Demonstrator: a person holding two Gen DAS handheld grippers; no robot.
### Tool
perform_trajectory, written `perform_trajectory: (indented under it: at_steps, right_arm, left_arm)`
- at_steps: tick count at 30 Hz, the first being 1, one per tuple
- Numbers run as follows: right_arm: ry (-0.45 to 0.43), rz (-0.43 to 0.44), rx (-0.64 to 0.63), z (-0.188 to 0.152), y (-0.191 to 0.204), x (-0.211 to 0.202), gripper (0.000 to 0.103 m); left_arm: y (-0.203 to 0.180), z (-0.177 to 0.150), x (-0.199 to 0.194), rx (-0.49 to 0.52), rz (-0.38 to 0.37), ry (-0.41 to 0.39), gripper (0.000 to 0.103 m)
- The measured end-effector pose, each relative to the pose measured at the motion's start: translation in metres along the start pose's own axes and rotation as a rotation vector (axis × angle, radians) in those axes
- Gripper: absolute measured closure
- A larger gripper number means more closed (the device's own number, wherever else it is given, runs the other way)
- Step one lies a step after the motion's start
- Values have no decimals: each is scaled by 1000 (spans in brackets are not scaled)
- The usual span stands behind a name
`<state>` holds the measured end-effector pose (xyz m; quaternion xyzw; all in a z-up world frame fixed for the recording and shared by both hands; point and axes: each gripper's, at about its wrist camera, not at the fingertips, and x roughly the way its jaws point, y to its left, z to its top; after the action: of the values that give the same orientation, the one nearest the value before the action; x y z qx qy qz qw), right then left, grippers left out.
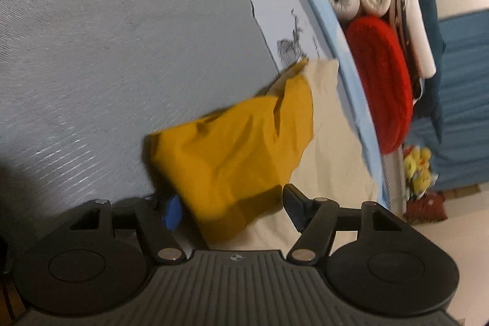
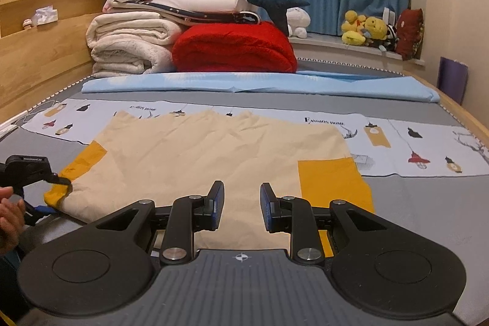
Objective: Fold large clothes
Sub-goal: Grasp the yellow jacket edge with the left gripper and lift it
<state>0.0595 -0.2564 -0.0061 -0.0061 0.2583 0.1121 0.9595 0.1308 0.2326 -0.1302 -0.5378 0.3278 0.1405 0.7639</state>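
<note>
Between the left claw's [image 1: 232, 205] parted jaws hangs a yellow sleeve [image 1: 235, 142], unpinched; the right claw [image 2: 241, 205] gapes empty over the cream shirt [image 2: 214, 148]. Closing late may drop the sleeve.

The shirt [image 2: 195, 161] is thin, matt, creased cloth; the red blanket [image 2: 233, 48] looks fluffy; the bed frame [image 2: 45, 51] is smooth wood.

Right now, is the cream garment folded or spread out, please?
Mostly spread: the cream garment lies flat on the bed, one yellow sleeve out.
</note>
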Motion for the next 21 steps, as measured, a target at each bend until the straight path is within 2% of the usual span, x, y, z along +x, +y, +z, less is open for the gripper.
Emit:
perform_trajectory:
  at_steps: [3,4,5,6,7,9,14,17,21]
  right_arm:
    - [1,13,18,-1,-1,1,76]
    - [0,19,21,-1,-2,1,76]
    - [0,25,23,-1,-2,2,76]
    - [-1,30,23,-1,-1,2,76]
    - [-1,35,22,-1,0,3,76]
    - [1,42,19,0,5,6,76]
    - [3,61,22,8,22,18,76]
    - [-1,87,24,16,38,28,76]
    - [28,170,35,24,63,43,76]
  left_arm:
    - [-6,-2,11,7,-21,-37,32]
    - [-8,-3,13,14,-25,-45,38]
    - [-10,-4,15,19,-21,-49,47]
    - [-10,-5,15,20,-17,-48,68]
    - [-8,-6,14,22,-18,-49,82]
    - [-15,-6,5,54,-25,-67,90]
    - [-55,-3,-43,194,-33,-106,96]
    - [-74,7,-76,280,1,-99,96]
    - [-91,29,-121,489,33,-96,96]
